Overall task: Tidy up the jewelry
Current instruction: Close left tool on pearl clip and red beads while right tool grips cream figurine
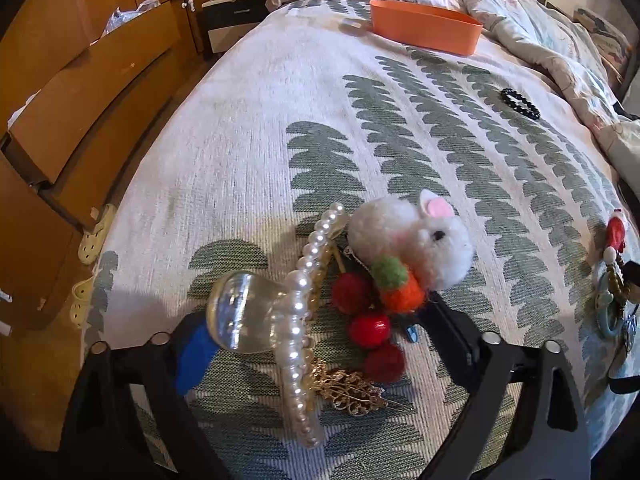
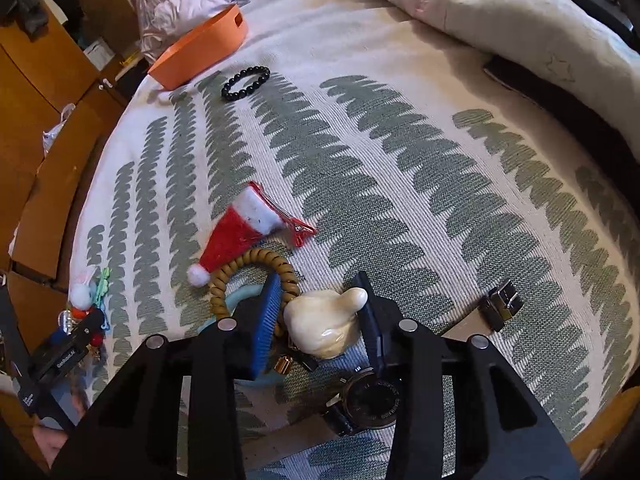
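My left gripper (image 1: 320, 328) is open around a pile on the bed: a pearl claw clip (image 1: 300, 308) with a clear handle touching the blue left pad, a white bunny clip with a carrot (image 1: 416, 240), red pom-poms (image 1: 368, 328) and a gold leaf brooch (image 1: 352, 392). My right gripper (image 2: 320, 316) is open around a cream glossy clip (image 2: 324, 324), which touches the right finger. Beside it lie a tan coil hair tie (image 2: 256, 276), a Santa-hat clip (image 2: 244, 232) and a watch (image 2: 372, 400). A black bead bracelet (image 2: 245, 82) lies near the orange tray (image 2: 200, 54).
The orange tray (image 1: 424, 26) stands at the far end of the leaf-patterned bedspread (image 1: 240, 140). A rumpled quilt (image 2: 500, 4) lies along the right. Wooden cabinets (image 1: 60, 100) stand left of the bed. A metal clasp (image 2: 500, 308) lies right of the right gripper.
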`<control>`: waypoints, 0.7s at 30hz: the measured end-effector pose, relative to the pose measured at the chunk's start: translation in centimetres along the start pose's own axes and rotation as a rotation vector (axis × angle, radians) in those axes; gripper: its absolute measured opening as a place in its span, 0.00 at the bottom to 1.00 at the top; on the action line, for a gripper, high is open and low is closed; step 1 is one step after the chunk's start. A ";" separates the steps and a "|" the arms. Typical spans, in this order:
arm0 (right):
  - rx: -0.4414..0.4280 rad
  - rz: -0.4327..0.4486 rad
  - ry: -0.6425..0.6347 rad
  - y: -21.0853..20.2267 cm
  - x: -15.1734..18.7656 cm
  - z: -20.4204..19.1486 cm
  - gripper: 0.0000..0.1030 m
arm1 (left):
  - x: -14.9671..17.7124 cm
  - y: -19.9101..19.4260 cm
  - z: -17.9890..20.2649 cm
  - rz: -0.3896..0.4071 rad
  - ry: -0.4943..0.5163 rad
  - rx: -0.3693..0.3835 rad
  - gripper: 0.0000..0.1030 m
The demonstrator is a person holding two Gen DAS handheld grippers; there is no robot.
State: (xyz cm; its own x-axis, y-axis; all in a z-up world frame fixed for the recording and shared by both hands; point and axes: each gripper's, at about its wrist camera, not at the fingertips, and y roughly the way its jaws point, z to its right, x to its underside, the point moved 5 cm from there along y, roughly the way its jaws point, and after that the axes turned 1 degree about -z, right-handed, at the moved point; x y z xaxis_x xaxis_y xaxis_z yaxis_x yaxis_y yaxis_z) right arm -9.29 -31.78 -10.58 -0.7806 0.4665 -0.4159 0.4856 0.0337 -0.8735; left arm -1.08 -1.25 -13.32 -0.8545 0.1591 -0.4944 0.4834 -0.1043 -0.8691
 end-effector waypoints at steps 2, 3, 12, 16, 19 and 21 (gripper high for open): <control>-0.011 0.012 -0.001 -0.4 -0.2 -0.1 0.33 | -0.1 -0.2 0.1 0.003 0.005 0.012 0.74; -0.018 0.023 0.001 -0.7 -0.3 -0.1 0.32 | -0.1 -0.3 0.3 0.005 0.012 0.018 0.70; -0.062 0.075 -0.013 -2.6 -0.7 -0.9 0.17 | -0.3 -0.8 0.3 0.002 0.000 0.063 0.58; -0.077 0.107 -0.024 -3.8 -0.9 -1.2 0.13 | -0.7 -1.7 0.3 0.031 -0.001 0.069 0.57; -0.082 0.115 -0.024 -4.1 -0.9 -1.3 0.13 | -1.1 -2.8 0.2 0.072 0.002 0.066 0.57; -0.076 0.104 -0.031 -4.0 -0.9 -1.3 0.13 | -1.3 -3.2 0.1 0.083 -0.002 0.076 0.57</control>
State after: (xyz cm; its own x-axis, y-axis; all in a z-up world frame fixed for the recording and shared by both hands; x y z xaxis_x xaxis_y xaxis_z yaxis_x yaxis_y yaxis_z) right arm -10.03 -31.19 -6.45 -0.7355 0.4435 -0.5122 0.5924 0.0541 -0.8038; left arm -1.53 -1.25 -9.91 -0.8124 0.1446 -0.5649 0.5371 -0.1916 -0.8215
